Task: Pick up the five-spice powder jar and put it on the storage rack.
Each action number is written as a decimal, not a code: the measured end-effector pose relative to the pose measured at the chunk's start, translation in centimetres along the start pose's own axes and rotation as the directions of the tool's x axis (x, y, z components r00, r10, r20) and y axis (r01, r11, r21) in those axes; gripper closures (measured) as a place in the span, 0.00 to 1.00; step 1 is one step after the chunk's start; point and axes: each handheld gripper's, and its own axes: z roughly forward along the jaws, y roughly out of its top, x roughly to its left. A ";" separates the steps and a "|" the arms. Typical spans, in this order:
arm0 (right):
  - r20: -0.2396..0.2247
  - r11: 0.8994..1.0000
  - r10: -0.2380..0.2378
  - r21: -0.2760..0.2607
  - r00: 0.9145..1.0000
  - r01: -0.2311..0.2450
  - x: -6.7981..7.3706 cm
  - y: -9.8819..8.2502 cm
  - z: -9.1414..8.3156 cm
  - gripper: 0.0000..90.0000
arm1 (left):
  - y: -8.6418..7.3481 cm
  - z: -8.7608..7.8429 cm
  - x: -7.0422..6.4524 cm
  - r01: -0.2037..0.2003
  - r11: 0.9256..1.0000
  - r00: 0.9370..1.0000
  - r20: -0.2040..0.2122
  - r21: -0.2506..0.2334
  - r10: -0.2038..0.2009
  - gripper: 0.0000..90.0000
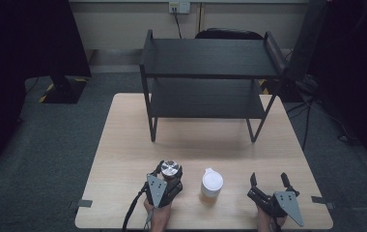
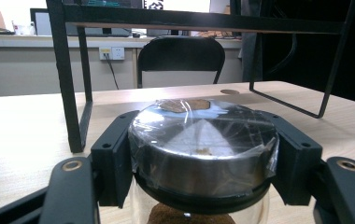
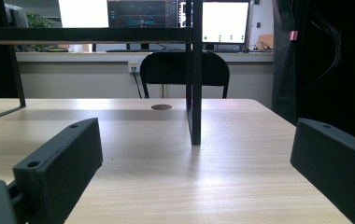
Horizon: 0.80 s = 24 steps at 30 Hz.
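Seen from the high view, the left tool [image 1: 168, 175] sits at the near edge of the table [image 1: 123, 145], its jaws clamped on a glass jar [image 1: 170, 170] with a shiny metal lid. The jar stands upright on the table, well in front of the black two-level shelf [image 1: 205, 58] and toward that shelf's left leg. Just right of the jar stands a small white-lidded cup [image 1: 212, 185], apart from both tools. The right tool [image 1: 270, 182] rests farther right, in front of the shelf's right leg, jaws spread, nothing between them. My reading: the left hand has taken the jar to carry it to the shelf, while the right waits clear of the path.

From the left gripper view, both black jaws press the sides of the jar [image 2: 203, 154] at lid level; the lid is wrapped in clear film, and brown powder shows through the glass below. Gripping at the lid rim, not the smooth glass, likely gives a surer hold. The shelf's left leg [image 2: 70, 93] rises ahead and to the left, with a black chair [image 2: 180, 60] beyond the table.

From the right gripper view, the jaws stand wide on either side of bare table [image 3: 175, 177], with one shelf leg [image 3: 194, 93] straight ahead. Empty and low, this tool looks parked, perhaps ready for the cup.
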 end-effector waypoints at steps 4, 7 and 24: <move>0.001 1.000 0.000 0.000 1.000 0.000 0.0 0.0 0.0 0.01 | 0.1 0.0 -0.1 -0.006 1.000 1.000 -0.005 0.005 0.006 0.39; 0.001 1.000 0.000 0.000 1.000 0.000 0.0 0.0 0.0 0.01 | 0.1 0.0 -0.2 -0.004 1.000 1.000 -0.006 0.002 0.004 0.39; 0.001 1.000 0.000 0.000 1.000 0.000 0.0 0.0 0.0 0.01 | 0.7 -0.1 0.6 0.016 1.000 1.000 0.023 0.015 -0.017 0.39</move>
